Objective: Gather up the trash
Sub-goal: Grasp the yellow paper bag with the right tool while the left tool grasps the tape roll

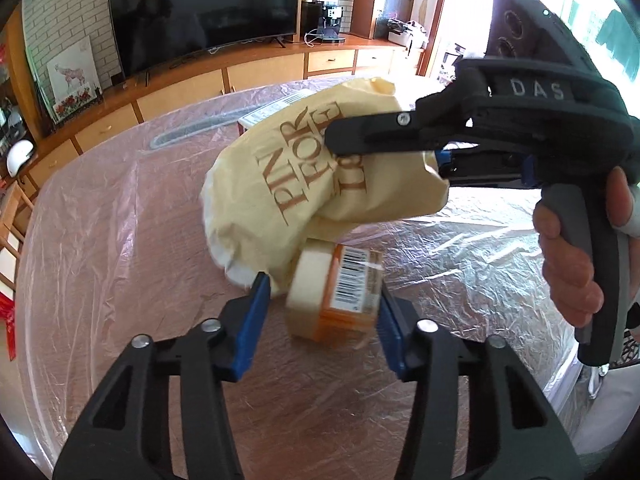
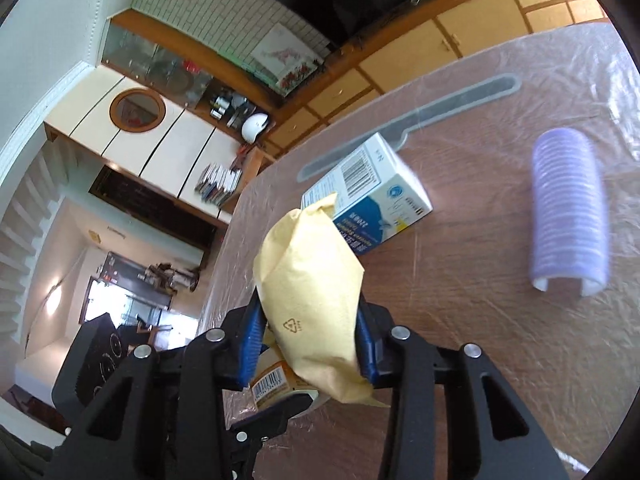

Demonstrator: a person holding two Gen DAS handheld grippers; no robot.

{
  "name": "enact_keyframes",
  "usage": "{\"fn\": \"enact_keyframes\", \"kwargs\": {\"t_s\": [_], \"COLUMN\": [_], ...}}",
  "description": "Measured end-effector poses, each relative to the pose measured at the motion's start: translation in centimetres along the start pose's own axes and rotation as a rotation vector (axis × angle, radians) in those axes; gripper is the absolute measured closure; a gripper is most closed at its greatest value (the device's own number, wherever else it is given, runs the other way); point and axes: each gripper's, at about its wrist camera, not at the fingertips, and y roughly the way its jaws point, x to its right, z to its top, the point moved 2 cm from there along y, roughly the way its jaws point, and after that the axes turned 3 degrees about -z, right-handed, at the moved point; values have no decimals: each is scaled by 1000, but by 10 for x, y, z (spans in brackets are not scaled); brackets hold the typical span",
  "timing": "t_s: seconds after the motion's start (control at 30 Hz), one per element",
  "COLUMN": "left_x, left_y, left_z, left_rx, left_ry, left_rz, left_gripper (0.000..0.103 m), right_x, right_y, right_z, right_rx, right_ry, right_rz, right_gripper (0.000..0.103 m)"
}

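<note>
My right gripper (image 2: 310,344) is shut on a crumpled yellow paper bag (image 2: 312,280) with brown lettering and holds it above the table; it also shows in the left wrist view (image 1: 304,184), with the right gripper (image 1: 400,148) coming in from the right. My left gripper (image 1: 322,312) is shut on an orange bottle with a cream cap and barcode label (image 1: 336,296), just under the bag. The bottle peeks out below the bag in the right wrist view (image 2: 276,384).
A white-and-blue box (image 2: 372,184), a purple ribbed half-tube (image 2: 568,208) and a grey flat strip (image 2: 420,120) lie on the plastic-covered wooden table (image 1: 120,220). A TV (image 1: 204,12) and cabinets stand behind.
</note>
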Motion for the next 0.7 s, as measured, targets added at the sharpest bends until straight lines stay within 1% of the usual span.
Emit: {"fn": "enact_keyframes", "kwargs": {"t_s": [0.03,0.1,0.27,0.37,0.47,0.53,0.6,0.7], "left_x": [2,2,3,1,-4,-7,-8,-8], "left_y": [0,-1,-9,-14,-20,-24,-28,-34], "left_z": [-1,-3,-9,-12,-15,-16,-18,-20], "left_rx": [-2,-7,1,4,16,22,28,35], "left_ry": [5,8,8,-13,-56,-81,-90,-102], "left_rz": [1,3,4,6,6,3,19,37], "left_gripper": [64,64,65,65,65,65,65,65], "right_x": [0,2,8,14,18,18,16,8], "right_y": [-2,-10,-23,-33,-44,-52,-61,-76], "right_z": [1,3,8,6,3,0,-5,-15], "right_rx": [17,56,92,115,132,142,149,155], "right_ry": [8,41,75,111,143,136,113,56], "right_rz": [4,20,19,34,49,28,-10,-90], "right_gripper": [66,67,67,67,67,67,67,67]}}
